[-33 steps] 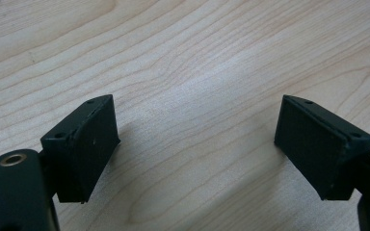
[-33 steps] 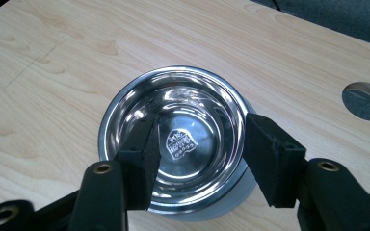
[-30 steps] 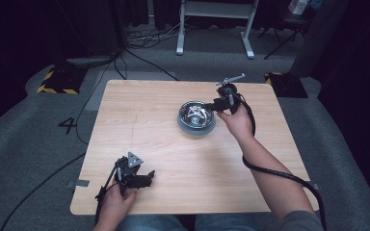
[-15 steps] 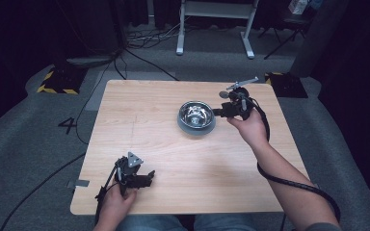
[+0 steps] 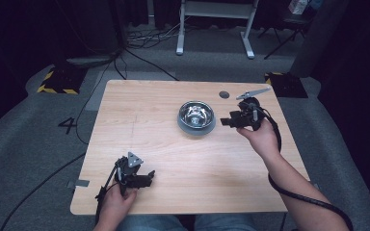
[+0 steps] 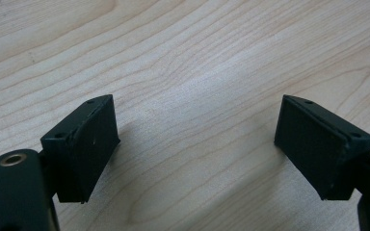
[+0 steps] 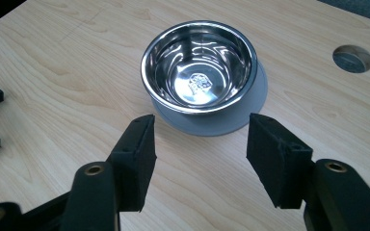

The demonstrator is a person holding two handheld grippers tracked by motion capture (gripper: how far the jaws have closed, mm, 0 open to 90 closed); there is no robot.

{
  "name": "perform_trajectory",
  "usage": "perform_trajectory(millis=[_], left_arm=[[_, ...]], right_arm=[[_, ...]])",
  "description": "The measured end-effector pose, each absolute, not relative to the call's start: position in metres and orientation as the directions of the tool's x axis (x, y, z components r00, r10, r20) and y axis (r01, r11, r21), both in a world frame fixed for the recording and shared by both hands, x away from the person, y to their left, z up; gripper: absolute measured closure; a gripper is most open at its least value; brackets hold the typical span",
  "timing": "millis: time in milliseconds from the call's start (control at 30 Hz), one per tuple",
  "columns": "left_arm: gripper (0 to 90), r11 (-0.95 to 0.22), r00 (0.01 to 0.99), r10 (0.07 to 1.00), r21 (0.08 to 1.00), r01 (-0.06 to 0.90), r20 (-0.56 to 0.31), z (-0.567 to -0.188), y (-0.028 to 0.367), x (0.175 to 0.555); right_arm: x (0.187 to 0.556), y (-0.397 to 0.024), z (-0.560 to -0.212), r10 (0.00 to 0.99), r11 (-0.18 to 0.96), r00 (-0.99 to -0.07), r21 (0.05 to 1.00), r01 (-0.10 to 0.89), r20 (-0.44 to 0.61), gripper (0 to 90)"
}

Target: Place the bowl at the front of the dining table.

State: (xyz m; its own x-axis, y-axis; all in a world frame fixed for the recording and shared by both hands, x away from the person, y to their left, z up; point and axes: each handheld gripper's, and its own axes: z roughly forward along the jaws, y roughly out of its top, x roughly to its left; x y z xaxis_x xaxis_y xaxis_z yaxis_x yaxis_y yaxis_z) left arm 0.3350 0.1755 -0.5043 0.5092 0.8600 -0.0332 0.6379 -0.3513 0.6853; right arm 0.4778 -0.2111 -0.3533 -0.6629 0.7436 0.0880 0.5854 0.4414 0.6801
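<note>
Bowl: steel, upright on a grey base, right of the table centre; it looks empty, though reflections blur its bottom.
Change: right gripper was just above the bowl's right rim a second ago; now it hangs beside the bowl, apart from it, pointing at it.
Right gripper: jaws spread wide, gripping nothing, bowl ahead of them.
Left gripper: unmoved at the near left corner, jaws wide apart over bare wood.

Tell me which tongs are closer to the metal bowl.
Right. The right tongs hover open just beside the bowl; the left tongs sit open far off at the table's near edge.
</note>
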Motion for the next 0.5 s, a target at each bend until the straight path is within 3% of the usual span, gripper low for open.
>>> perform_trajectory(millis=[500], left_arm=[[15.2, -0.355, 0.513, 0.858, 0.685, 0.636, -0.031, -0.504, 0.175, 0.336]], right_arm=[[0.437, -0.254, -0.369, 0.752, 0.442, -0.657, 0.692, 0.571, 0.062, 42.2]])
